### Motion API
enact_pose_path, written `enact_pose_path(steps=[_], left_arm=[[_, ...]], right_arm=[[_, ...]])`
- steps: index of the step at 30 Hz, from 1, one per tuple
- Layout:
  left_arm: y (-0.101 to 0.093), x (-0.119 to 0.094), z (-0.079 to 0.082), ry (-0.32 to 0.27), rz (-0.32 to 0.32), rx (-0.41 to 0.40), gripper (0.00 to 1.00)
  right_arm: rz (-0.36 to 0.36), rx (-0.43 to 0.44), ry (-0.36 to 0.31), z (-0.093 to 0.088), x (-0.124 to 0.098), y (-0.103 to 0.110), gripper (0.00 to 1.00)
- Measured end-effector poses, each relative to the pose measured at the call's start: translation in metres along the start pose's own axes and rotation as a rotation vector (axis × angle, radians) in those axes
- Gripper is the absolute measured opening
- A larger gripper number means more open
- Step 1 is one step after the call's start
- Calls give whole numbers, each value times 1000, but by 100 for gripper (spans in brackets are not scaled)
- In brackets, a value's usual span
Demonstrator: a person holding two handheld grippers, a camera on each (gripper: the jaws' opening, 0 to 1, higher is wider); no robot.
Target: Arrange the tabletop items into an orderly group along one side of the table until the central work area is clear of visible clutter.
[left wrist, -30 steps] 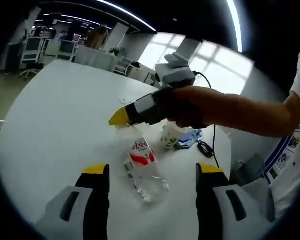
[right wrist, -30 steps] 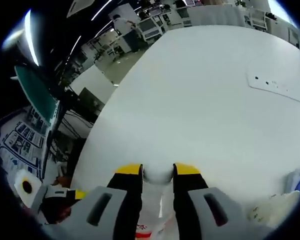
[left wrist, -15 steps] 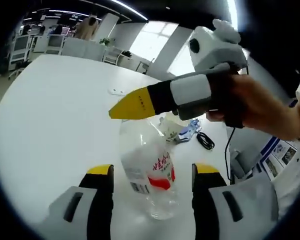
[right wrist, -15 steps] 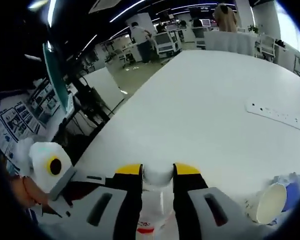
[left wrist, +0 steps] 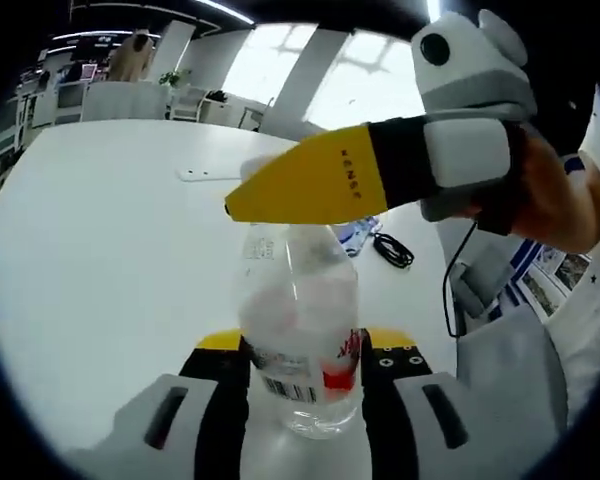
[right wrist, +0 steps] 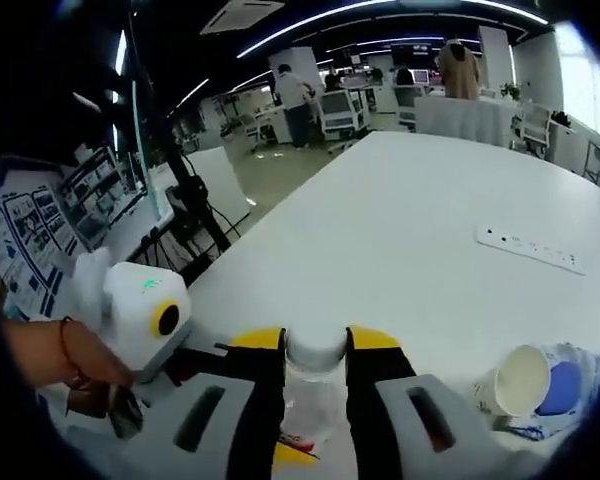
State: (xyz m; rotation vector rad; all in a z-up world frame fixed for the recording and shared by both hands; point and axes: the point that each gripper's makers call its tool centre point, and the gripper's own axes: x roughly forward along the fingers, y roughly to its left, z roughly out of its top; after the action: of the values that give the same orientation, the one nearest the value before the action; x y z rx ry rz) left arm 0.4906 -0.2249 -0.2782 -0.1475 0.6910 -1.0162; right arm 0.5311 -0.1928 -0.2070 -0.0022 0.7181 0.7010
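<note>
Clear plastic water bottle with red-and-white label (left wrist: 298,340) upright on white table (left wrist: 100,260). Left gripper (left wrist: 302,352) clamps its lower body; right gripper (right wrist: 315,345) pinches its neck. White paper cup (right wrist: 520,380) lies tipped nearby

Clear bottle (left wrist: 298,330) with red-and-white label, yellow-tipped black right claw (left wrist: 242,208), white table (left wrist: 100,260), white paper cup (right wrist: 518,380).

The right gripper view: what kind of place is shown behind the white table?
Probably an open-plan office or lab. Past the white table stand desks with monitors and office chairs, long strip lights run along the dark ceiling, and posters hang at the left.
</note>
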Motion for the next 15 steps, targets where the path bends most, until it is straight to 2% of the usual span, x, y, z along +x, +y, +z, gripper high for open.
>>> enact_pose_path(steps=[3,4,6,15], left_arm=[[-5,-1,-1,-10,-18,68,42],[-6,-1,-2,-6,-14,48,42],[-10,0,-1,2,-12,112,41],[-16,8,5,11,-5,183,40]], right_arm=[[-6,-9,-15,-2,-7,2,20],[-9,-13,-22,-2,-9,2,20],[-18,-15,-39,-3,-15,0,20],[-67,-94,-108,-2,-32,1,20]])
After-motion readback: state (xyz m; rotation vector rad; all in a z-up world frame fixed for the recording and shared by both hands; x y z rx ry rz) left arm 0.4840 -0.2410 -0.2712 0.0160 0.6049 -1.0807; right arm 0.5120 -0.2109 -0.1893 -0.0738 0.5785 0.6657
